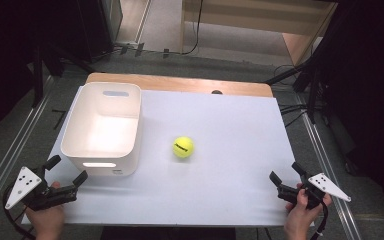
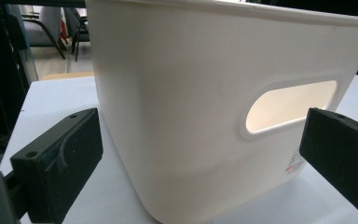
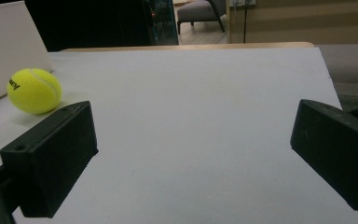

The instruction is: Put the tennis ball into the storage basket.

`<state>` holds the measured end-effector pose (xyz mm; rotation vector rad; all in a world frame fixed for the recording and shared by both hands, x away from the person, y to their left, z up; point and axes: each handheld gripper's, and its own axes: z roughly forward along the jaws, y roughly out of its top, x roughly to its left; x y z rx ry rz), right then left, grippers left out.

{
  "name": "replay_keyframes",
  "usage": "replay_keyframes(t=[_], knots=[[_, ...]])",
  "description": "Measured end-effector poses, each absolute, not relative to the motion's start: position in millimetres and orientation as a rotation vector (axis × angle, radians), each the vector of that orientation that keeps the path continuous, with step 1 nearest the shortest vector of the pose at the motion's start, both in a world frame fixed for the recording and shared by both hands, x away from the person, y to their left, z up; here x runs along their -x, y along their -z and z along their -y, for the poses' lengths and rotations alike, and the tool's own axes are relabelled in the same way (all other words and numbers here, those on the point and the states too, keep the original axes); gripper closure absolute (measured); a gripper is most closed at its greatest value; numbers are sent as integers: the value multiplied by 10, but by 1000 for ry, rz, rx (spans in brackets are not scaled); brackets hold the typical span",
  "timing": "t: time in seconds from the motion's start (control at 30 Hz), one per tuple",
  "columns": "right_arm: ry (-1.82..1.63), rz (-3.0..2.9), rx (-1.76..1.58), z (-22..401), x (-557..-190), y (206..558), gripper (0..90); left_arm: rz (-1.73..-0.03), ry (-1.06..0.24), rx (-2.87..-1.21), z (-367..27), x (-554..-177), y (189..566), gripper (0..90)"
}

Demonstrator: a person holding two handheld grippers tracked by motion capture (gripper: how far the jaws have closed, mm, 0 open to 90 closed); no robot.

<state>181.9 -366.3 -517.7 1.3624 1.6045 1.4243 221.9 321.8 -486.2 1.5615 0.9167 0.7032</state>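
- Bench: white top, carrying everything here.
- Bin: upright at left, empty; left tool waits just before its near wall, jaws apart, empty.
- Tennis ball: mid-bench, just right of the bin.
- Right tool: near right corner, jaws wide, empty; it should approach low, straddling the ball squarely.
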Motion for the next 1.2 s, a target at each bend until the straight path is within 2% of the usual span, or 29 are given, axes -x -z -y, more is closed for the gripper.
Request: replay_keyframes(t=[0.73,1.2], knots=[[-1418,-1638,-1368,3605,-1875,5060,0,-904,-707,-1565,-3208,-2215,4865,0],[-1351,-1830,-1332,3266,-2053,4902,0,-916,-689,-1548,-3236,-2217,4863,0]])
